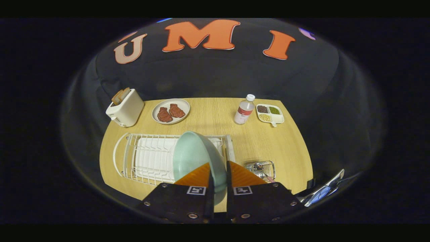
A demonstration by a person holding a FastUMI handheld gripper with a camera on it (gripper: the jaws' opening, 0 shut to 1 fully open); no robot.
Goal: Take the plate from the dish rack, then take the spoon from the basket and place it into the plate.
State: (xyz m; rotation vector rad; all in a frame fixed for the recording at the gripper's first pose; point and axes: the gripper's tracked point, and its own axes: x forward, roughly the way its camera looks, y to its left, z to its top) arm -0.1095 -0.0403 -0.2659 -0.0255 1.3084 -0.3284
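right now the tool [218, 173] is clamped on the pale green plate [195, 156], both orange fingers [198, 176] pressing its rim from either side, with the plate standing on edge between them and reaching ahead over the dish rack [141, 158]. the white wire dish rack lies just ahead and to the left of the fingers, holding a white ribbed drain tray [153, 158]; its near edge comes close to the bench [215, 117] edge on the tool's side. just right of the right finger sits a small wire basket [265, 168] with the spoon [260, 167] lying in it, partly hidden by the finger. beyond the basket the bench is bare wood as far as the far row of things, and there is another bare stretch beyond the rack, between the far plate and the bottle. far ahead to the left stands a cream toaster [126, 107] with toast [121, 95] in its slots, near the bench's far left corner. beside it is a grey plate [170, 111] carrying two reddish-brown meat pieces [170, 112]. far ahead to the right stands a bottle [244, 110] with a white cap, upright, and just beside it a white divided tray [270, 114] close to the far right corner, its three compartments holding dark brown, green and yellowish bits.
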